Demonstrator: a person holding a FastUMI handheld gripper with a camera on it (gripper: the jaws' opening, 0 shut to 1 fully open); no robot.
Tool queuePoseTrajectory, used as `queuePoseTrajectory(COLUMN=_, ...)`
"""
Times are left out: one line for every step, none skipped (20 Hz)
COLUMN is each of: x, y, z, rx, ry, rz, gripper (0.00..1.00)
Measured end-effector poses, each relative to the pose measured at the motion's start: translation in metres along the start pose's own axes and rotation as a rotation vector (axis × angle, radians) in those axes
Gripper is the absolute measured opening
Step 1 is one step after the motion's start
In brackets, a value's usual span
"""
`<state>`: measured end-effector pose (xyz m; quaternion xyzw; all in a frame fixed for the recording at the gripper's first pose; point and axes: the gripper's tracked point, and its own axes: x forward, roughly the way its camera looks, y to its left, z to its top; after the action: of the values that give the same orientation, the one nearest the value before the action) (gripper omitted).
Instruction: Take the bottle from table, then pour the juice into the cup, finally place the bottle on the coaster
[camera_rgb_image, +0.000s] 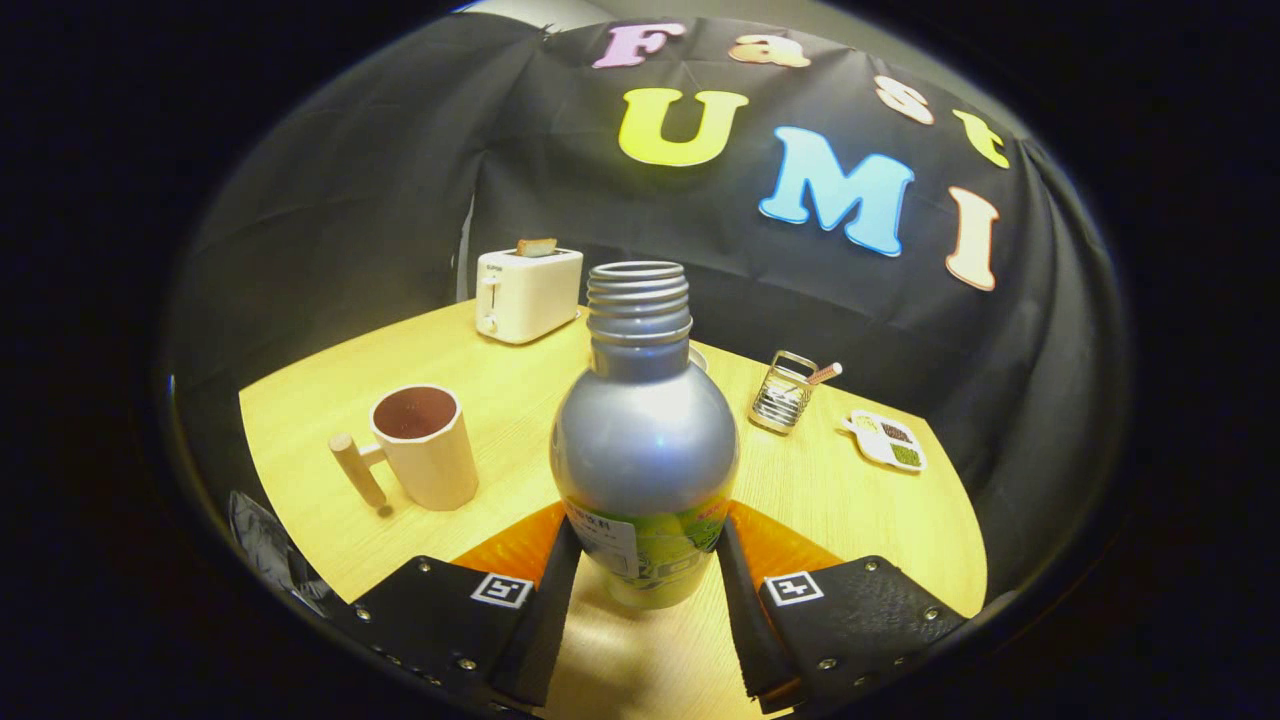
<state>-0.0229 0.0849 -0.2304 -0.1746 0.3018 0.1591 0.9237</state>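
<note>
Bottle (645, 450) in hand-held gripper (645, 575), cup (425, 445) beside

coaster (520, 545) (orange) mostly behind bottle (645, 450)

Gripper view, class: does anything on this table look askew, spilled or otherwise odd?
Nothing stands out. The bottle is upright and uncapped in the tongs, the cup stands upright to its left, and the table shows no spill.

Bottle (645, 450) upright between hand-held gripper (645, 590) fingers, cup (428, 447) left, toaster (527, 293) behind, coaster (770, 545) underneath.
</note>
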Motion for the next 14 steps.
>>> queuePoseTrajectory(x=0.0, y=0.001, z=0.002, rx=-0.041, ry=0.001, rz=-0.002, gripper=0.7)
queuePoseTrajectory(x=0.0, y=0.003, z=0.003, rx=-0.071, ry=0.002, rz=-0.003, gripper=0.7)
queuePoseTrajectory(x=0.0, y=0.004, z=0.004, rx=-0.093, ry=0.005, rz=-0.004, gripper=0.7)
queuePoseTrajectory(x=0.001, y=0.007, z=0.004, rx=-0.109, ry=0.009, rz=-0.004, gripper=0.7)
queuePoseTrajectory(x=0.002, y=0.009, z=0.007, rx=-0.127, ry=0.012, rz=-0.004, gripper=0.7)
queuePoseTrajectory(x=0.004, y=0.012, z=0.009, rx=-0.142, ry=0.017, rz=-0.005, gripper=0.7)
queuePoseTrajectory(x=0.006, y=0.015, z=0.011, rx=-0.162, ry=0.028, rz=0.0, gripper=0.7)
queuePoseTrajectory(x=0.007, y=0.017, z=0.009, rx=-0.181, ry=0.037, rz=-0.001, gripper=0.7)
queuePoseTrajectory(x=0.008, y=0.018, z=0.008, rx=-0.208, ry=0.046, rz=-0.006, gripper=0.7)
queuePoseTrajectory(x=0.009, y=0.021, z=0.008, rx=-0.23, ry=0.056, rz=-0.005, gripper=0.7)
queuePoseTrajectory(x=0.009, y=0.023, z=0.009, rx=-0.245, ry=0.063, rz=-0.003, gripper=0.7)
queuePoseTrajectory(x=0.01, y=0.024, z=0.008, rx=-0.26, ry=0.07, rz=-0.004, gripper=0.7)
queuePoseTrajectory(x=0.011, y=0.025, z=0.007, rx=-0.276, ry=0.081, rz=-0.006, gripper=0.7)
queuePoseTrajectory(x=0.011, y=0.027, z=0.008, rx=-0.292, ry=0.089, rz=-0.006, gripper=0.7)
